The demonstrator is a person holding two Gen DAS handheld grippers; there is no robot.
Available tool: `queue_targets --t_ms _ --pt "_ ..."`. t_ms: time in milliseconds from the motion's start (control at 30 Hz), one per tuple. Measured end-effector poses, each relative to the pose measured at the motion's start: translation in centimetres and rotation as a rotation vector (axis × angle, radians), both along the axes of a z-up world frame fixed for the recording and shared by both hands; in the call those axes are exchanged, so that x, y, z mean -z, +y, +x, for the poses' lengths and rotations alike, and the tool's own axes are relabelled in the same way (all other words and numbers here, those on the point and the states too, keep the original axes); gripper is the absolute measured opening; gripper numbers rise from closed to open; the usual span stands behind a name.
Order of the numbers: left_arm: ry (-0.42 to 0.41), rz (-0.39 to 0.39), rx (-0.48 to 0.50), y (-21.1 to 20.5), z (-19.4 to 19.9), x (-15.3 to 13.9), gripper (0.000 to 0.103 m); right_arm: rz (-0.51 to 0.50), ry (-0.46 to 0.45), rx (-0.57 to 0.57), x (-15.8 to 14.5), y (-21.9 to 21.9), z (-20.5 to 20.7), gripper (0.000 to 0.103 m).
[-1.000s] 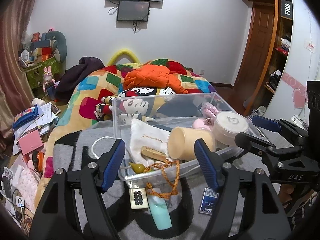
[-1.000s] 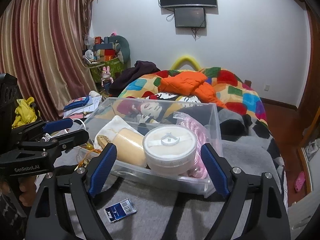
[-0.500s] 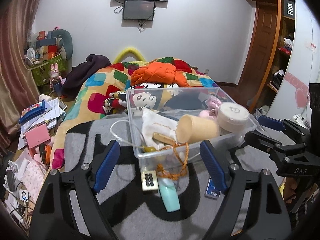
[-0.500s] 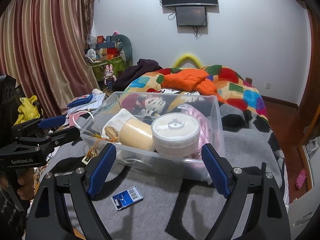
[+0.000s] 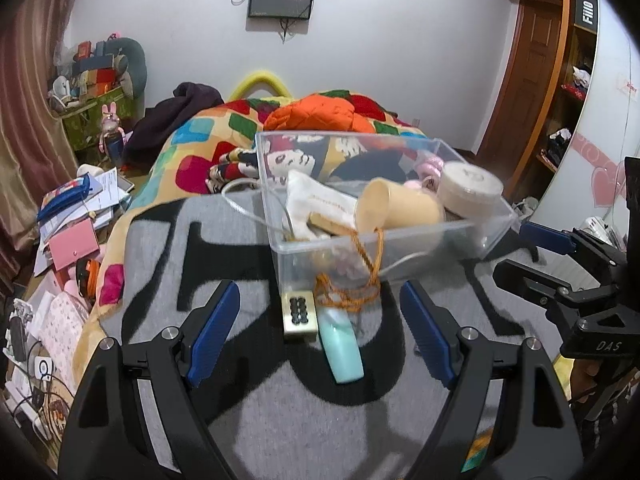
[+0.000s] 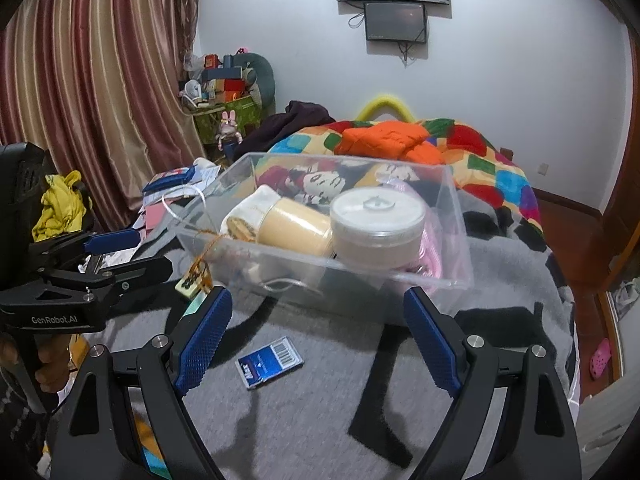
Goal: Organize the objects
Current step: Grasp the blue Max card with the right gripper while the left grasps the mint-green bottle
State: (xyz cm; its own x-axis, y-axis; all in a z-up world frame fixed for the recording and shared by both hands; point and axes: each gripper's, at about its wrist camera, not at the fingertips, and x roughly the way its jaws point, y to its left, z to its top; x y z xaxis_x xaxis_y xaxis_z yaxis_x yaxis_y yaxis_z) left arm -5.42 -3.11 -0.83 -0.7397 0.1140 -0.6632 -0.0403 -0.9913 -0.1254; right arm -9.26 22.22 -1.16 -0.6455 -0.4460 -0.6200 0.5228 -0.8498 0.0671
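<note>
Both my grippers are spread wide and hold nothing: the left gripper (image 5: 318, 330) hovers over the mint tube (image 5: 342, 350) and mahjong-tile charm (image 5: 299, 315) just outside the clear plastic bin (image 5: 496, 236); the right gripper (image 6: 316, 342) is above the blue card (image 6: 269, 362). I worry the orange cord (image 5: 362, 276), draped over the bin's rim, snags and drags its contents out.

Both views are evenly and fairly brightly lit by soft indoor light from overhead, with no harsh glare. The white wall (image 5: 400, 52) reads clean, without blown highlights. Dark, soft-edged shadows of the gripper arms fall on the grey blanket (image 6: 320, 420) just below the clear box (image 6: 448, 256), whose walls show faint reflections. Fisheye bending curves the door frame and curtain, and black vignetting fills the corners. The box contents look slightly smeared in the left wrist view.
</note>
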Motion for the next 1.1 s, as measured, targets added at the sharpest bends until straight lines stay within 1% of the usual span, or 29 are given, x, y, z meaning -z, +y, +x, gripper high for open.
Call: queue_targets --t_ms 267,567,833,967,1100 --pt "-0.050 0.003 -0.001 0.0 0.2 1.5 0.082 0.017 -0.042 -0.019 1.5 -0.6 0.5 0.085" --pt "-0.108 0.009 0.007 0.3 0.2 3.3 0.082 0.014 -0.100 -0.029 3.4 -1.1 0.4 0.085" --pt "-0.152 -0.013 0.029 1.1 -0.2 4.9 0.082 0.045 -0.148 -0.032 5.5 -2.1 0.0 0.085" --pt "-0.159 -0.024 0.032 1.4 -0.5 5.2 0.082 0.057 -0.162 -0.050 6.1 -2.5 -0.2 0.085" --pt "-0.162 -0.007 0.037 1.3 -1.0 5.1 0.081 0.090 -0.148 -0.071 6.5 -2.9 0.1 0.085"
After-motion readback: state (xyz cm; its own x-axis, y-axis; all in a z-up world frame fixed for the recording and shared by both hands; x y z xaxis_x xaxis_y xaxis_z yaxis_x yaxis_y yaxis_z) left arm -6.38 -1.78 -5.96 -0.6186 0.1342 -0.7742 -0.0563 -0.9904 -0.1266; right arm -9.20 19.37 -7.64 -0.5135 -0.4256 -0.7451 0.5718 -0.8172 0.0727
